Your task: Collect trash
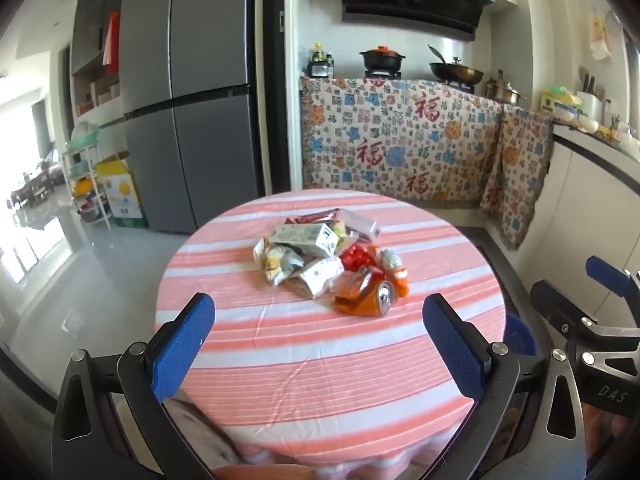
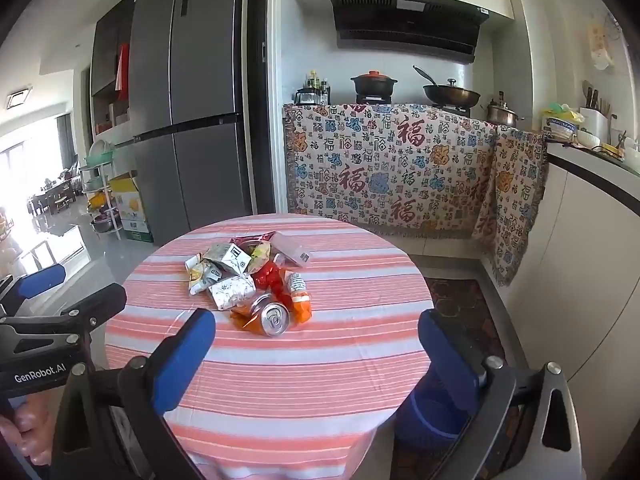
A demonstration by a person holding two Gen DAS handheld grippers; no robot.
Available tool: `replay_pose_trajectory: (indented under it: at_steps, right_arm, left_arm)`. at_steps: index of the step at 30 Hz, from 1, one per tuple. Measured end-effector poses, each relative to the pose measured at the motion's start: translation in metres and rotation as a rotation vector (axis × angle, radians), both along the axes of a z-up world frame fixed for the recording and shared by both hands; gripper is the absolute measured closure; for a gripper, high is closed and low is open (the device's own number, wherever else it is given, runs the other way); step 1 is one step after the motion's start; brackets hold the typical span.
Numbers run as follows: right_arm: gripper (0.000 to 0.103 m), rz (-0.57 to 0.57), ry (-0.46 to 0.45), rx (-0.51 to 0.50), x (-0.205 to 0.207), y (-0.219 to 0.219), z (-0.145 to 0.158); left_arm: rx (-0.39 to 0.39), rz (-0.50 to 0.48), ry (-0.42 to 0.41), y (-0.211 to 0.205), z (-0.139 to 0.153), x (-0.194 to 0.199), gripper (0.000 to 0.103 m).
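A pile of trash [image 1: 320, 258] lies in the middle of a round table with a pink striped cloth [image 1: 304, 380]: crumpled wrappers, small cartons and an orange drink can [image 1: 380, 300] on its side at the near edge. My left gripper [image 1: 320, 344] hovers open over the table's near part, short of the pile, with nothing between its fingers. In the right wrist view the pile [image 2: 248, 276] and the can [image 2: 274, 318] lie ahead and a little left of my right gripper [image 2: 316, 360], which is also open and empty. A blue bin [image 2: 432, 412] stands low beside the table's right edge.
A tall grey fridge [image 1: 188, 92] stands behind the table on the left. A counter draped in patterned cloth [image 1: 400, 148] holds pots and a wok at the back. White cabinets [image 2: 580, 280] run along the right. A rack and a yellow box [image 1: 120, 196] stand far left.
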State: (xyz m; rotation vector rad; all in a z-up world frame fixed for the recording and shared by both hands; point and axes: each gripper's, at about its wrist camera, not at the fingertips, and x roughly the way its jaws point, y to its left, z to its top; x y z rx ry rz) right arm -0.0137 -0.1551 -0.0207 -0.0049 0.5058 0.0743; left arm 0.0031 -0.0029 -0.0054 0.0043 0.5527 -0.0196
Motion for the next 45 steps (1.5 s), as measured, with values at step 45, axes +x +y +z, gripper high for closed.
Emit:
replay_pose_trajectory:
  at_steps: [45]
  right_arm:
    - [0.0,0.007,0.003,0.0,0.004,0.008,-0.006]
  left_arm:
    - [0.008,0.001,0.014,0.002,-0.01,0.002,0.0]
